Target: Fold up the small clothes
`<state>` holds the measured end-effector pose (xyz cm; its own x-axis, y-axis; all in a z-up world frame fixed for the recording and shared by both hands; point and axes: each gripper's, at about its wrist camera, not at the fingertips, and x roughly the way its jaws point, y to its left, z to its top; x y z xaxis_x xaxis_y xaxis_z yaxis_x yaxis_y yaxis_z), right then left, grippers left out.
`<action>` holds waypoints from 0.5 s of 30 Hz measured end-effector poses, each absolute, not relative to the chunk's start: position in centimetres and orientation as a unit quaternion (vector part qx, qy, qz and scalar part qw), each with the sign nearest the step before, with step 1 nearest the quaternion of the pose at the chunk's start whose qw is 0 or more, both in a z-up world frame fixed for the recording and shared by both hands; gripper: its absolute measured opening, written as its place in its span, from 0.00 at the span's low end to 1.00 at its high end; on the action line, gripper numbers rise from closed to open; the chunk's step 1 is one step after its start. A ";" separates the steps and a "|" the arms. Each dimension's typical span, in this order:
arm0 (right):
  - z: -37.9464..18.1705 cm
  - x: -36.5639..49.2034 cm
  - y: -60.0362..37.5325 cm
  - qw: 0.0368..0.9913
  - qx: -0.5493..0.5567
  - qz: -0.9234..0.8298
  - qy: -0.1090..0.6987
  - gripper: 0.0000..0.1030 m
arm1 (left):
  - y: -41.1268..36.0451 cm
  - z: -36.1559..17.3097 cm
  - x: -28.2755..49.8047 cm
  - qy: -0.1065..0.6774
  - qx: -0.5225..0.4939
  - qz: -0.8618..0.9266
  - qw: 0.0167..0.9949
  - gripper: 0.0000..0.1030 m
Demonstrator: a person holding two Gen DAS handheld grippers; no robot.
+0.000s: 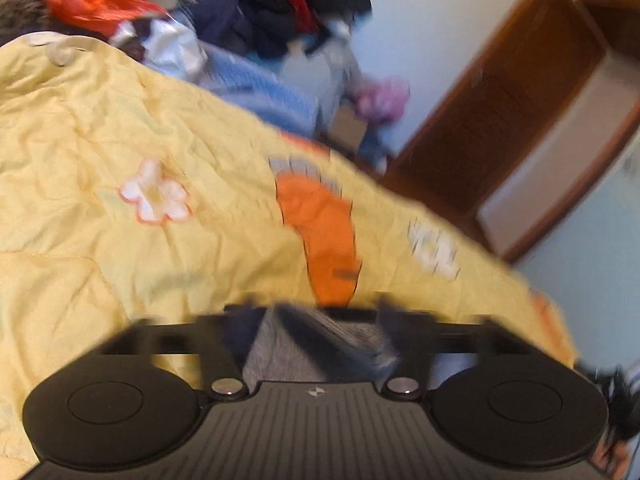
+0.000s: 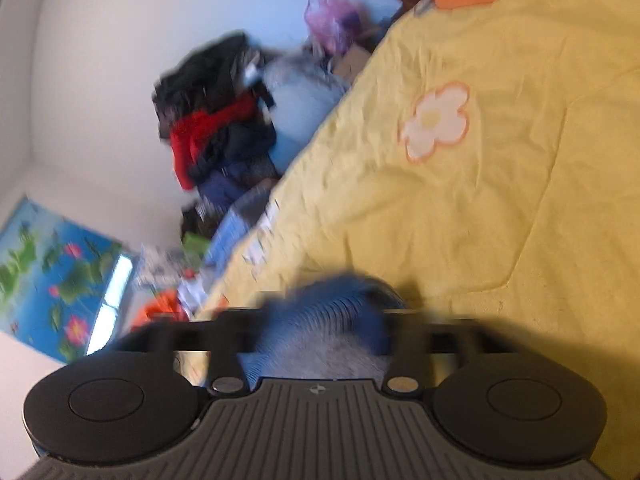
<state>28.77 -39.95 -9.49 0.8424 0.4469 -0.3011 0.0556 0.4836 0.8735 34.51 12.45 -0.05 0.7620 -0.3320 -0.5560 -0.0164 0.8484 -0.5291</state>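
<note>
Your grey-and-blue sock (image 1: 316,344) sits between the spread jaws of your left gripper (image 1: 316,316) and right gripper (image 2: 324,320), apparently released rather than pinched, low over the yellow bed quilt (image 1: 120,140), ready for folding.

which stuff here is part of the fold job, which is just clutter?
In play:
- grey garment between the left gripper jaws
- blue ribbed garment between the right gripper jaws
- yellow quilt, work surface

Lying about:
- clothes heap
- purple bag
- wooden door
- pond poster
</note>
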 end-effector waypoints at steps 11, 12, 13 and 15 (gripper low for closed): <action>-6.5 14.3 -38.1 0.868 0.419 0.120 0.239 0.90 | 15.9 -0.9 19.9 0.311 -0.348 -0.056 0.882 1.00; -6.9 12.4 -37.7 0.872 0.409 0.118 0.243 0.90 | 15.5 -1.7 18.7 0.320 -0.352 -0.067 0.877 1.00; -7.5 10.9 -37.1 0.874 0.400 0.118 0.251 0.90 | 15.0 -2.5 17.7 0.328 -0.348 -0.073 0.875 1.00; -8.5 8.6 -36.1 0.876 0.380 0.108 0.276 0.91 | 14.1 -3.3 16.2 0.333 -0.315 -0.065 0.886 1.00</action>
<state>8.61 -36.12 -8.54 0.8244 0.3989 -0.4015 0.0199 0.6885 0.7250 16.24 14.07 -3.29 0.7695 -0.3259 -0.5493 -0.0937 0.7932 -0.6018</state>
